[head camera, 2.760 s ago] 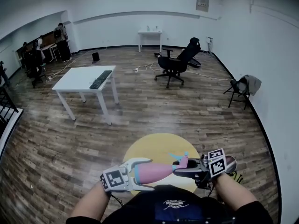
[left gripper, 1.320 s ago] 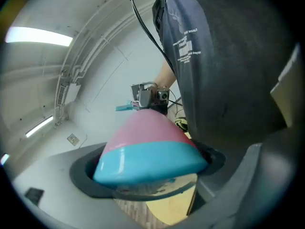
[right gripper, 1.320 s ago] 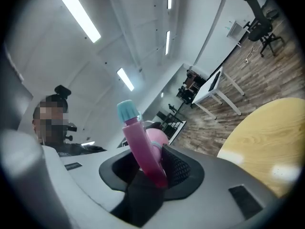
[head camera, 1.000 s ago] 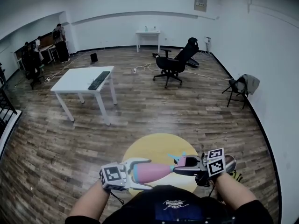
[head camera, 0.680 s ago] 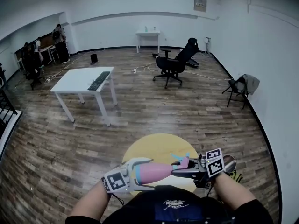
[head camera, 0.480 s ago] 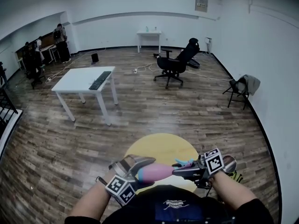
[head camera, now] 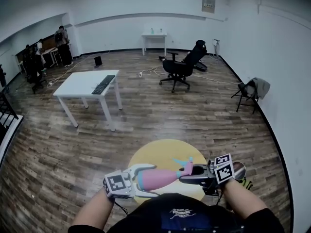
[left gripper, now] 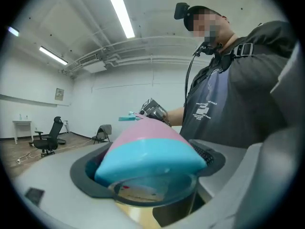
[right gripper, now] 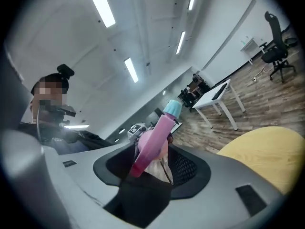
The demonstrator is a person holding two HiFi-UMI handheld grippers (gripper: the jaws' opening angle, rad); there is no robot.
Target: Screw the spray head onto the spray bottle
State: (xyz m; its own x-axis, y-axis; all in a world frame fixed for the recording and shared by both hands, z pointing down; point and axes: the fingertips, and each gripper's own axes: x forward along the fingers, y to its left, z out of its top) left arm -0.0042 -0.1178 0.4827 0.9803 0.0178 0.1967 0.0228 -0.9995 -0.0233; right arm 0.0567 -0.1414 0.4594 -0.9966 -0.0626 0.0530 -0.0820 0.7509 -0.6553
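Observation:
A pink and cyan spray bottle [head camera: 158,177] lies level in the air above a round yellow table [head camera: 165,152]. My left gripper [head camera: 148,180] is shut on its wide body; in the left gripper view the cyan base [left gripper: 147,156] fills the space between the white jaws. The pink spray head [head camera: 187,168] with a cyan nozzle sits at the bottle's neck. My right gripper [head camera: 190,175] reaches in from the right. Its jaws are opening, with the spray head [right gripper: 155,137] between the black pads.
A white table with a keyboard [head camera: 85,84] stands on the wooden floor at the left. A black office chair [head camera: 183,64] is farther back, a folding chair with a jacket [head camera: 252,89] by the right wall. People sit at desks [head camera: 36,57] far left.
The left gripper rolled with the bottle so its marker cube hung below, then turned back level. The right gripper stayed at the bottle's neck.

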